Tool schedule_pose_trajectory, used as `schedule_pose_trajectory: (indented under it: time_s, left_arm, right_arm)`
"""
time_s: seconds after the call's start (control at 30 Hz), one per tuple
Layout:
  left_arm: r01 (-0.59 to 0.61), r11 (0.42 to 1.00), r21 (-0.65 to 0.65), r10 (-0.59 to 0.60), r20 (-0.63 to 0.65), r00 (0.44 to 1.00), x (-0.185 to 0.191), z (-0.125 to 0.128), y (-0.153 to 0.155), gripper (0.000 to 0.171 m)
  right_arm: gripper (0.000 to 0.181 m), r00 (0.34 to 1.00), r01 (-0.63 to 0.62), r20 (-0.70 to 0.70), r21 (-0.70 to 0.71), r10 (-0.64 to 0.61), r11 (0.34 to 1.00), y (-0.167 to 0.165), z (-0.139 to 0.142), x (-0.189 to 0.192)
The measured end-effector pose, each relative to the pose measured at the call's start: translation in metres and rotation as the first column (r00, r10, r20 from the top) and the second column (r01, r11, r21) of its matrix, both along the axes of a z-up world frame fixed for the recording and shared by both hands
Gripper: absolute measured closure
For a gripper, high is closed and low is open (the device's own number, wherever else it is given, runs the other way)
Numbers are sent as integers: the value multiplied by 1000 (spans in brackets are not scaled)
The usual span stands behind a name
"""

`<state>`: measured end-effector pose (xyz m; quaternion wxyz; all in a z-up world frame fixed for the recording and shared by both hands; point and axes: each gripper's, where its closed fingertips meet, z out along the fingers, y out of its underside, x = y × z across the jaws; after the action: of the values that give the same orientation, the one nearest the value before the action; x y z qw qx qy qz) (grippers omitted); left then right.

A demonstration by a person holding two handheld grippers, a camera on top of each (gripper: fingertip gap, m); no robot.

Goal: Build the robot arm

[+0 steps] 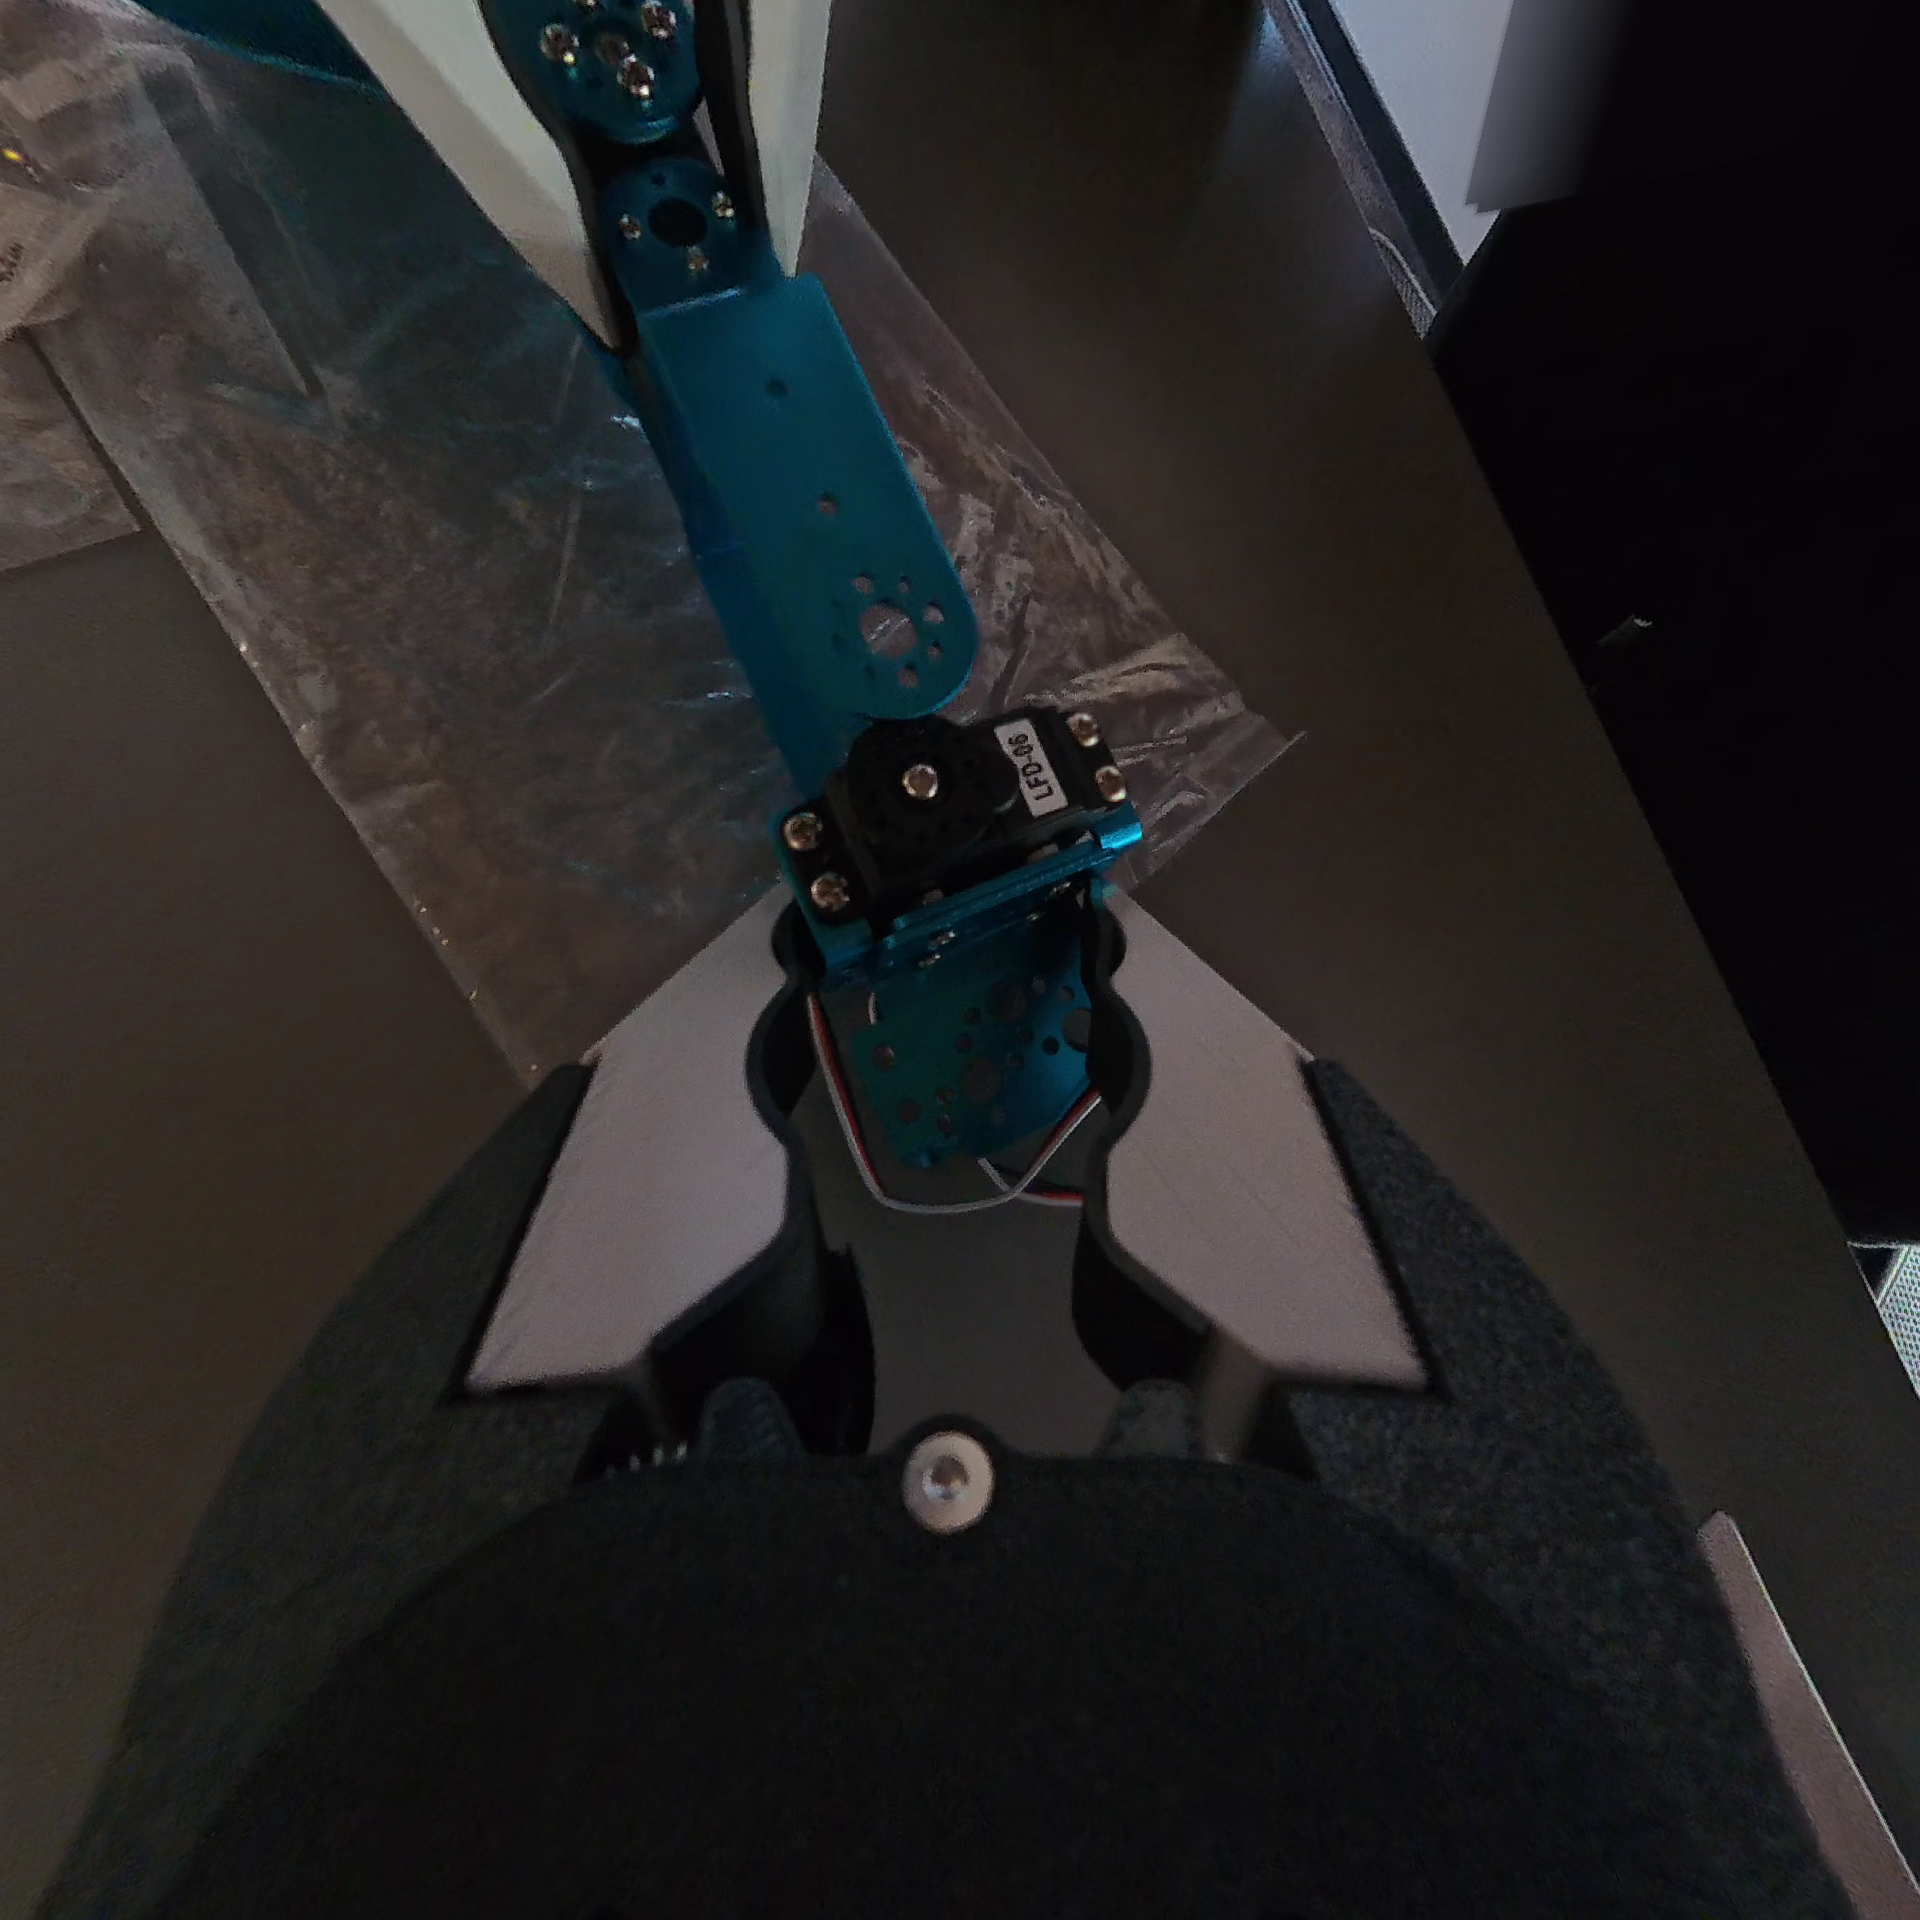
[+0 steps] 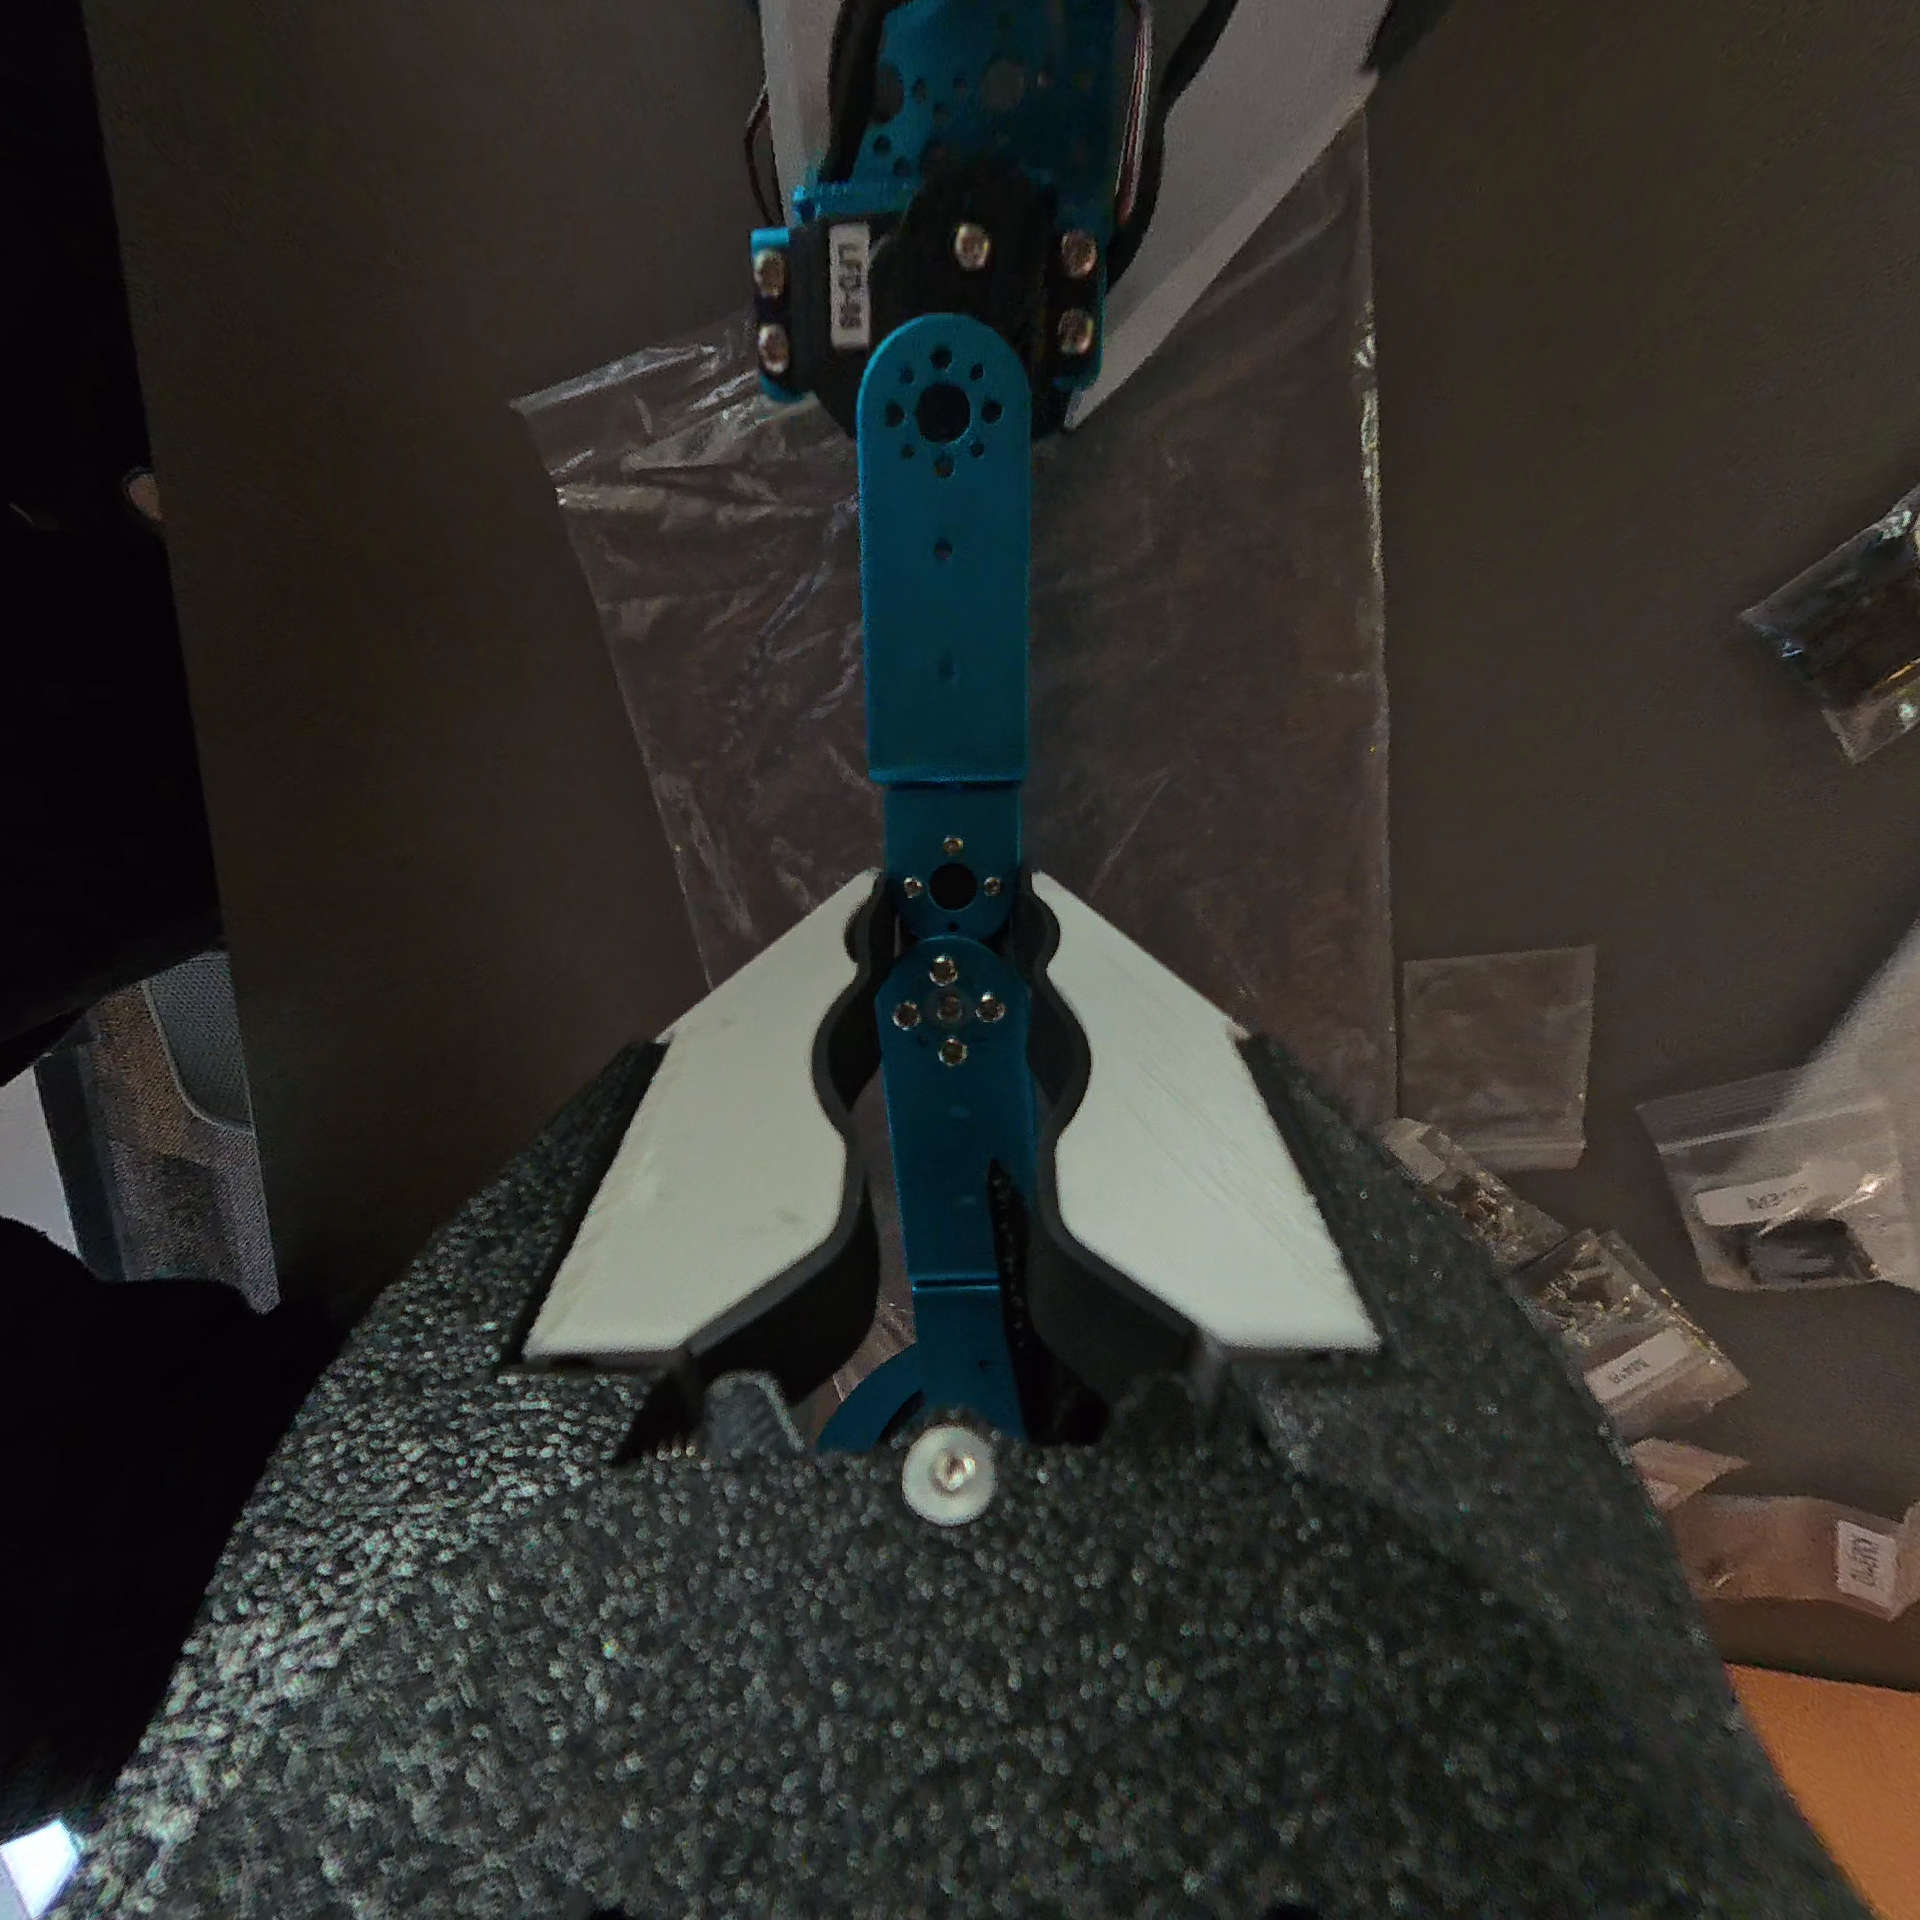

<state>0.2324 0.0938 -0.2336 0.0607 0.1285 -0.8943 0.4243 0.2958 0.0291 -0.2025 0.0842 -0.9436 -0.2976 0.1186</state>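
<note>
My left gripper (image 1: 948, 940) is shut on a blue perforated metal bracket (image 1: 961, 1060) that carries a black servo motor (image 1: 925, 805) with a white label; thin wires loop under it. My right gripper (image 2: 951, 904) is shut on a long blue metal bracket arm (image 2: 943, 592) made of jointed segments. The arm's round end with a ring of holes (image 2: 943, 410) sits right at the servo's black horn (image 2: 971, 255), overlapping it in the right wrist view. In the left wrist view the arm (image 1: 800, 468) reaches down from the right gripper's white fingers (image 1: 795, 135) toward the servo.
A clear plastic bag (image 2: 1195, 644) lies flat on the dark table (image 2: 416, 520) under the parts, and it also shows in the left wrist view (image 1: 436, 582). Several small plastic bags of parts (image 2: 1787, 1216) lie at the right. A black object (image 1: 1714, 623) stands past the table edge.
</note>
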Motion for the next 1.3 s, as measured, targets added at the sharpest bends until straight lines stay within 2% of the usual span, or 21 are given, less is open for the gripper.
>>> schedule_pose_trajectory:
  time_s: [0.8, 0.9, 0.97, 1.07, 1.13, 1.2, 1.3]
  left_arm:
    - [-28, 1000, -3, 28, 19, 999, 3, -2, -4, 122]
    - [-102, 995, 21, 102, -5, 995, 7, -3, -1, 120]
    - [-187, 980, 74, 188, -7, 982, 12, -6, 4, 108]
    - [-268, 951, 156, 260, 71, 963, 15, -5, 12, 97]
    - [-294, 935, 197, 276, 113, 954, 14, -4, 15, 98]
    - [-286, 937, 203, 268, 111, 957, 8, -4, 12, 114]
    - [-300, 938, 176, 285, 104, 953, 7, -4, 11, 118]
  right_arm:
    - [160, 1000, -13, -4, 17, 13, 1000, 4, 0, -1]
    - [160, 1000, -1, 5, 22, 1, 1000, 6, 0, 1]
    - [160, 1000, -5, 12, 26, 5, 1000, 6, 0, 1]
    - [160, 1000, -7, 14, 30, 7, 1000, 7, 0, 1]
    - [160, 1000, -8, 18, 35, 8, 999, 8, 0, 0]
    - [160, 1000, -12, 27, 40, 11, 999, 9, -1, 1]
    - [160, 999, -22, 40, 47, 20, 999, 9, -1, 0]
